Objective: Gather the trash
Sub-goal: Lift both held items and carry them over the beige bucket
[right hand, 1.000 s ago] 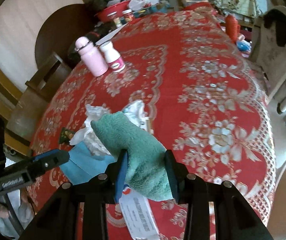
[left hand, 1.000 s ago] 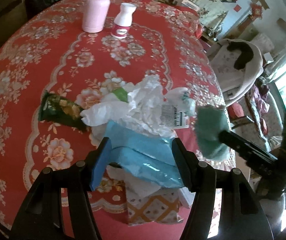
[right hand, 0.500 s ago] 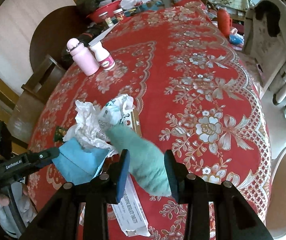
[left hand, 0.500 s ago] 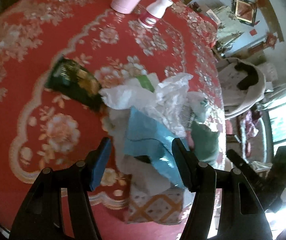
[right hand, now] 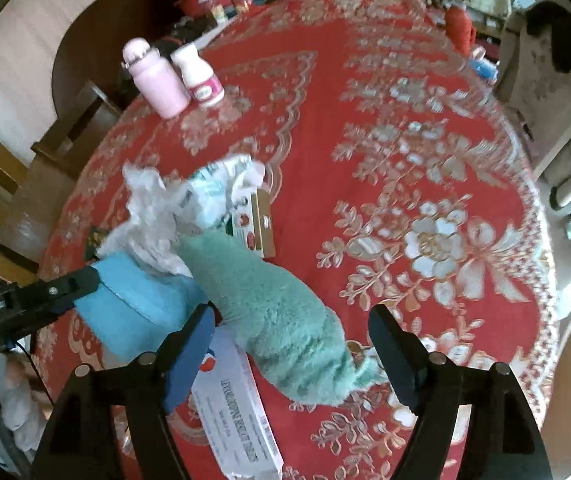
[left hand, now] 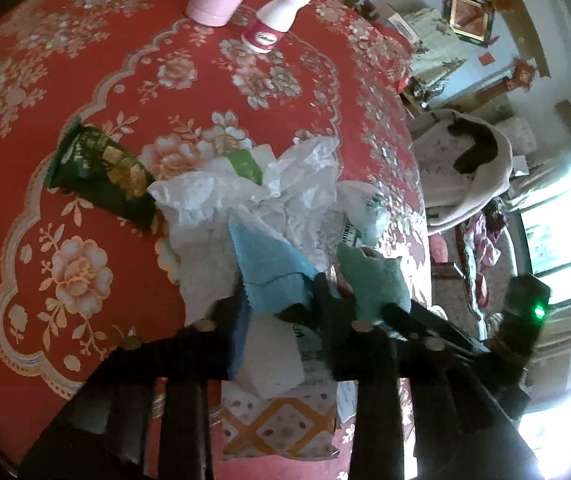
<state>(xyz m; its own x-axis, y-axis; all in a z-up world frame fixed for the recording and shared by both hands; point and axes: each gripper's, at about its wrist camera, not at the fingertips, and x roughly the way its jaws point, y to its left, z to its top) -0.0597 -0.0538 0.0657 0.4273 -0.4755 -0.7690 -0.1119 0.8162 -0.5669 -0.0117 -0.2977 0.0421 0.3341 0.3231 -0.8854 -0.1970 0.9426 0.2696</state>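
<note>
A heap of trash lies on the red flowered tablecloth (left hand: 85, 80): crumpled white paper (left hand: 285, 188), a dark green snack wrapper (left hand: 101, 172), a printed white box (right hand: 241, 412) and a small carton (right hand: 253, 220). My left gripper (left hand: 279, 292) is closing, and its pads press a blue cloth (left hand: 269, 268) at the near side of the heap. My right gripper (right hand: 293, 316) is opening. A fuzzy green cloth (right hand: 281, 320) lies on the table between its spread jaws, and the pads stand clear of it.
A pink bottle (right hand: 157, 80) and a white bottle with a pink label (right hand: 201, 76) stand at the far side. An orange-patterned packet (left hand: 277, 428) lies by the near edge. A chair draped with clothing (left hand: 473, 168) stands to the right of the table.
The left jaws have narrowed onto the blue cloth after tilting over the heap. The right gripper sank and spread its jaws, releasing the green cloth onto the table.
</note>
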